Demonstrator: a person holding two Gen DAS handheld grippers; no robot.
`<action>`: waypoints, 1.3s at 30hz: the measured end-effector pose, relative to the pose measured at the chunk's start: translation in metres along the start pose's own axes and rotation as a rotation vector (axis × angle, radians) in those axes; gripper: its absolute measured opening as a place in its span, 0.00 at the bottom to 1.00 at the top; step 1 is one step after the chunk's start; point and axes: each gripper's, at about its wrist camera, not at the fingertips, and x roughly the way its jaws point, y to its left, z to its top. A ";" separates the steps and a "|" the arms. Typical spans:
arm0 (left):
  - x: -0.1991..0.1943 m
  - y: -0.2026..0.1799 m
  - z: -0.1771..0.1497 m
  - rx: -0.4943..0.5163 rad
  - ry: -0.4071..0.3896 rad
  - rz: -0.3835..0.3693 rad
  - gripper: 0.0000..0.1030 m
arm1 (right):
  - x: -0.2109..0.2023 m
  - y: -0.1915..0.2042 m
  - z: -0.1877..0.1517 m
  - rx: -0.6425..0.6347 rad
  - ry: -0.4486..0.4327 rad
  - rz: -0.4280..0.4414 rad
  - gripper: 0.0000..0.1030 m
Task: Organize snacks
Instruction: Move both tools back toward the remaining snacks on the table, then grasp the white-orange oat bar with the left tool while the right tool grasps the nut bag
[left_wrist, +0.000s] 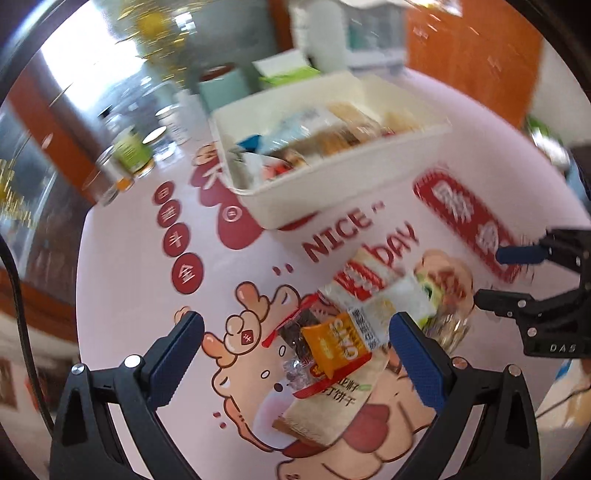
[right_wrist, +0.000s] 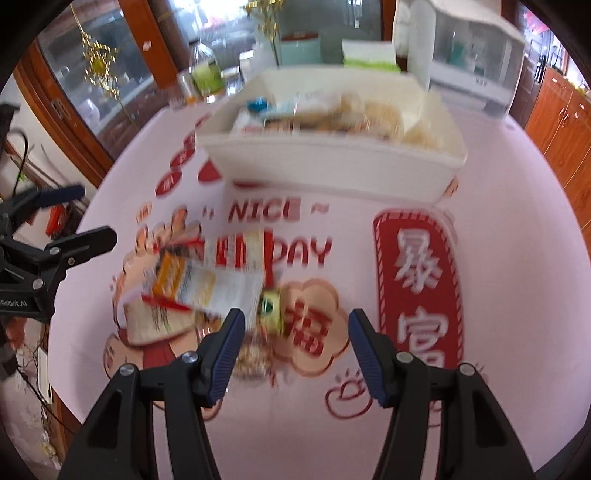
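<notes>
A pile of snack packets (left_wrist: 343, 339) lies on the pink printed tablecloth, with an orange packet (left_wrist: 334, 347) on top of a beige cracker pack (left_wrist: 332, 402) and a red-and-white packet (left_wrist: 364, 277) behind. My left gripper (left_wrist: 295, 332) is open, its fingers to either side of the pile, above it. The pile shows blurred in the right wrist view (right_wrist: 199, 288). My right gripper (right_wrist: 295, 332) is open and empty, just right of the pile. A white bin (left_wrist: 351, 177) holding several snacks stands farther back; it also shows in the right wrist view (right_wrist: 332, 158).
Jars and bottles (left_wrist: 129, 155) stand at the table's back left. A teal container (right_wrist: 301, 50), a tissue pack (right_wrist: 369, 55) and a white appliance (right_wrist: 469, 55) stand behind the bin. Wooden cabinets (right_wrist: 561, 118) line the right side.
</notes>
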 end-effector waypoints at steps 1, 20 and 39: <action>0.005 -0.005 -0.001 0.037 0.008 -0.008 0.97 | 0.005 0.001 -0.004 0.004 0.013 0.005 0.57; 0.081 -0.052 0.000 0.414 0.175 -0.163 0.96 | 0.059 0.025 -0.032 0.064 0.088 0.136 0.57; 0.098 -0.057 0.014 0.335 0.170 -0.216 0.36 | 0.041 -0.019 -0.041 0.189 -0.002 0.073 0.45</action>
